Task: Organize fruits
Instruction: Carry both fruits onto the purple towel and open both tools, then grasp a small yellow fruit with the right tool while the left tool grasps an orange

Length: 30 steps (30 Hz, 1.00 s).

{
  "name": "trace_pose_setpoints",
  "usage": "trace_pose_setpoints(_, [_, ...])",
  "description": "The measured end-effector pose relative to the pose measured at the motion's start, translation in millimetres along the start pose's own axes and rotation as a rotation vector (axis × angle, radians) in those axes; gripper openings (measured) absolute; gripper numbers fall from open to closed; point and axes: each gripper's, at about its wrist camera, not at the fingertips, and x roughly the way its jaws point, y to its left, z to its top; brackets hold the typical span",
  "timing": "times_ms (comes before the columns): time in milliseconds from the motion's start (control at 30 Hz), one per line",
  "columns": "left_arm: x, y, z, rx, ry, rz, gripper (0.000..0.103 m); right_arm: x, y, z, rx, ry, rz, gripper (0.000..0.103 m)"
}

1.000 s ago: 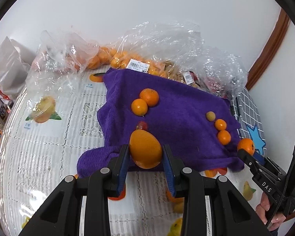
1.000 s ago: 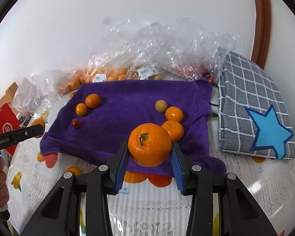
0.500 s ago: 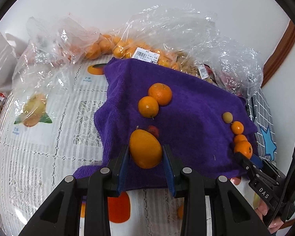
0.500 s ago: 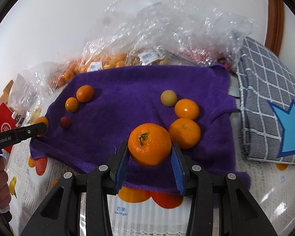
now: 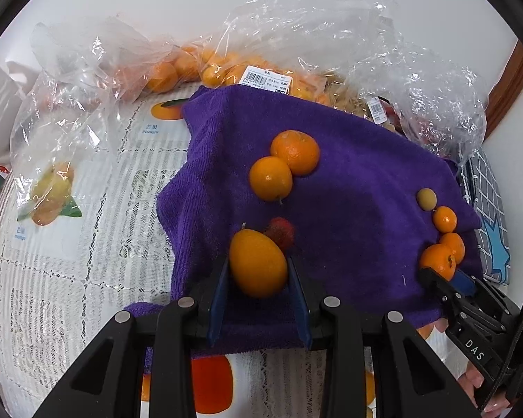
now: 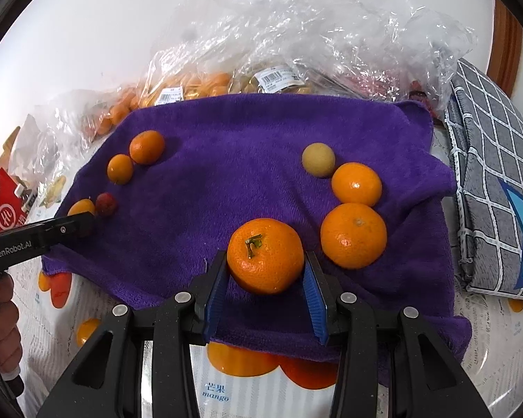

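The left claw (image 5: pixel 258 271) grips an egg-shaped orange fruit (image 5: pixel 258 266) between its blue pads, low over the near left part of the purple towel (image 5: pixel 359 216). The fruit's long axis runs along the fingers and leans a little left, with the narrow stem end pointing away from the camera, up and to the left in the left wrist view. A small red fruit (image 5: pixel 280 231) lies on the towel just beyond it, touching or nearly so; I cannot tell which.

The right claw (image 6: pixel 265 271) clamps a round mandarin (image 6: pixel 265 256) by its sides, over the near edge of the towel. Its green stem faces up and toward the camera, tilted slightly left. Being nearly round, it shows no clear long axis.

On the towel's right side, a row runs away from the right claw: a large mandarin (image 6: pixel 354 235) just beside the held one, a smaller orange (image 6: pixel 356 184) touching it, then a pale yellow-green fruit (image 6: pixel 318 159). On the far left, two oranges (image 5: pixel 284 165) sit touching each other.

The towel lies on a tabletop covered with a lace-patterned cloth printed with fruit (image 5: pixel 69 278). Clear plastic bags (image 6: pixel 296 35) of oranges are heaped along the wall behind. A grey checked cloth with a blue star (image 6: pixel 495 191) lies to the right of the towel.
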Motion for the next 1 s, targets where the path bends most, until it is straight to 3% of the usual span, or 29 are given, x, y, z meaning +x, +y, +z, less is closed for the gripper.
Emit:
trace_pose_setpoints(267, [1, -1, 1, 0.002, 0.011, -0.008, 0.032, -4, 0, -1, -0.01, 0.004, -0.014, 0.043])
trace_pose_setpoints(433, [-4, 1, -1, -0.011, 0.019, -0.037, 0.037, -16, 3, -2, -0.017, -0.007, -0.019, 0.057])
trace_pose_setpoints(567, [-18, -1, -5, -0.002, 0.002, -0.054, 0.045, -31, 7, -5, -0.021, -0.027, -0.036, 0.058])
trace_pose_setpoints(800, [-52, 12, -15, -0.004, -0.067, -0.09, 0.048, -63, 19, -17, -0.004, -0.078, 0.004, 0.058])
trace_pose_setpoints(1000, [-72, 42, -25, -0.026, -0.108, -0.113, 0.048, -71, 46, -35, -0.036, -0.065, 0.043, 0.059])
